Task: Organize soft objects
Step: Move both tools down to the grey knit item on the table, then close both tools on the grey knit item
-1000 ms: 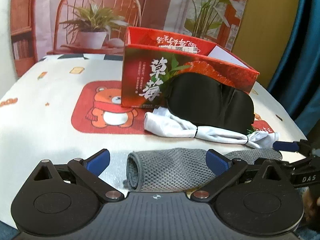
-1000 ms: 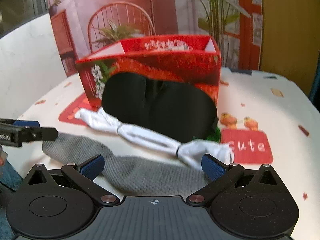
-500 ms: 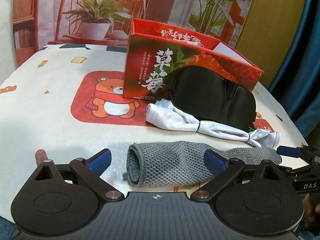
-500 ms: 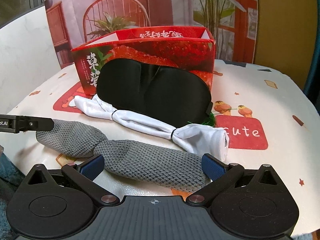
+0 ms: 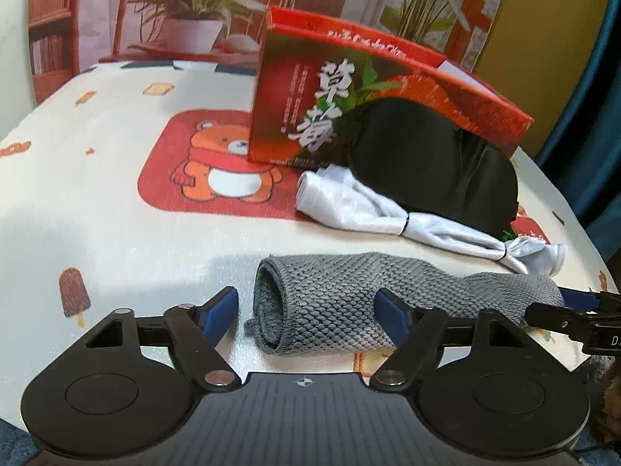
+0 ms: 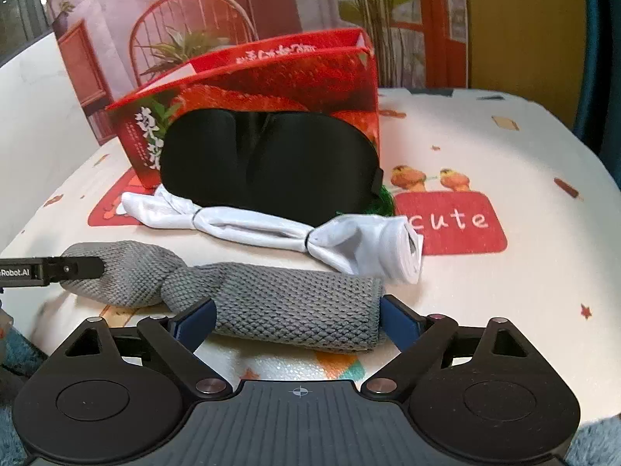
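Observation:
A grey knitted cloth roll [image 5: 349, 299] [image 6: 279, 303] lies along the table's near edge. My left gripper [image 5: 306, 310] is open, its fingers either side of the roll's left end. My right gripper [image 6: 297, 316] is open around the roll's right end. Behind the roll lies a white cloth tied with black bands [image 5: 388, 217] [image 6: 271, 229]. A black eye mask [image 5: 434, 174] [image 6: 271, 163] leans against a red strawberry box [image 5: 349, 89] [image 6: 271, 77], open at the top. The left gripper's finger [image 6: 58, 270] touches the roll's far end in the right wrist view.
The table wears a cream cloth [image 5: 97, 202] with a bear print [image 5: 225, 171] and a red "cute" patch [image 6: 450, 221]. A printed backdrop with a chair and plants stands behind. Blue curtain [image 5: 590, 97] hangs at the right.
Both grippers have pulled back and lifted slightly, then settled around the ends of the grey roll, which now shows in full. Their jaws have narrowed a little.

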`<state>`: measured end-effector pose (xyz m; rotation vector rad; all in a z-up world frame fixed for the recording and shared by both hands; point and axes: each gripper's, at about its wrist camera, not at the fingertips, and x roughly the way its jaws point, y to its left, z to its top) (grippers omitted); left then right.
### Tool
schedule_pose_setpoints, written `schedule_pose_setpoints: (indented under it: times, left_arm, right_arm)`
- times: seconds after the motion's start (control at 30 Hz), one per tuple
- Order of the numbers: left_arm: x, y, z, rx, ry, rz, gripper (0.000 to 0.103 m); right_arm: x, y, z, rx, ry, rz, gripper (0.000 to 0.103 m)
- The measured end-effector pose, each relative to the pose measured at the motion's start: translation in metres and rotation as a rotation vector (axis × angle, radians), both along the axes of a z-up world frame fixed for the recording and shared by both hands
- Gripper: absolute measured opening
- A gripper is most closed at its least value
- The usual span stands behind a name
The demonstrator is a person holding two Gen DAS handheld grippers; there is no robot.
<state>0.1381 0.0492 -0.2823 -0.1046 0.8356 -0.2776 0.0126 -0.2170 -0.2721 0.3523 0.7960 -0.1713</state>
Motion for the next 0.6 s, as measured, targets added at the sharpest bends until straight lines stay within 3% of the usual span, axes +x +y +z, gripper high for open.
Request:
schedule_pose_setpoints:
  times: [0.07, 0.13, 0.23, 0.4, 0.6]
  left_arm:
    - [0.001, 0.001, -0.002, -0.005, 0.001, 0.008, 0.074]
    - [0.001, 0.002, -0.003, -0.008, -0.006, 0.008, 0.060]
    - [0.000, 0.000, -0.003, 0.008, -0.014, 0.007, 0.054]
    - [0.000, 0.000, -0.002, 0.025, -0.015, 0.019, 0.047]
    - [0.001, 0.007, -0.002, 0.037, -0.021, 0.070, 0.046]
  right_arm:
    - [0.001, -0.002, -0.002, 0.006, 0.006, -0.005, 0.088]
    - [0.002, -0.003, -0.004, 0.011, 0.007, -0.007, 0.088]
    - [0.005, -0.004, -0.006, 0.023, 0.010, -0.015, 0.087]
    - [0.010, -0.005, -0.007, 0.037, 0.010, -0.019, 0.081]
    - [0.020, -0.004, -0.007, 0.050, 0.005, -0.005, 0.075]
